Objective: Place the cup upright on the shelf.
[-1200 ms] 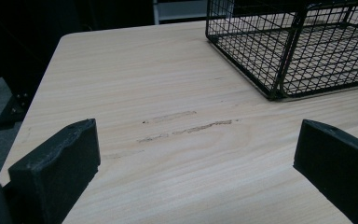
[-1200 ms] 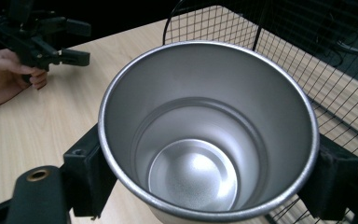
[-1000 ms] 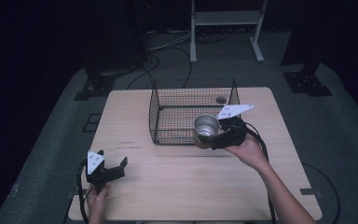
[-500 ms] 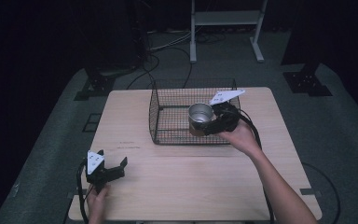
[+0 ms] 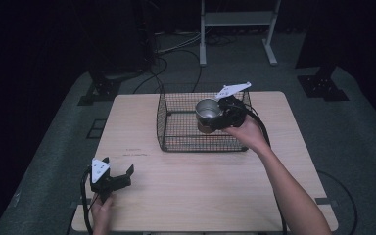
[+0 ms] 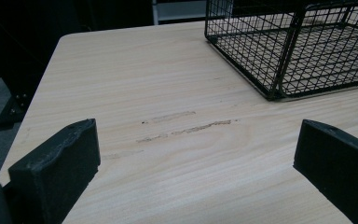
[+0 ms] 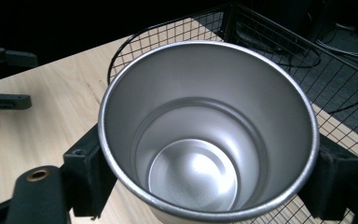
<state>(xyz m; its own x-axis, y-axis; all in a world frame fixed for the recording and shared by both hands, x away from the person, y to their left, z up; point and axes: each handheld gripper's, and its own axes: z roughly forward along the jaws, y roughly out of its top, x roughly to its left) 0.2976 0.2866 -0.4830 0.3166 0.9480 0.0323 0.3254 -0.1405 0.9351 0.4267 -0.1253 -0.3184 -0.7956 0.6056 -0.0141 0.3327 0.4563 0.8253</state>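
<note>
With our right gripper pinching the cup over the basket and the left gripper spread idle well short of it, the cup's base could catch the wire rim and slip.

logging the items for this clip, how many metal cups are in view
1. The metal cup is held in the right tongs above the wire basket. Nothing suggests another, though the cup hides part of the basket floor.

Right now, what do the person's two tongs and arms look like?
Both tongs are black, each with two blocky, flat-faced jaws. The left tongs and right tongs each carry a pale three-cornered plate on top and trail a black cable. The forearms are bare; no sleeves are visible.
</note>
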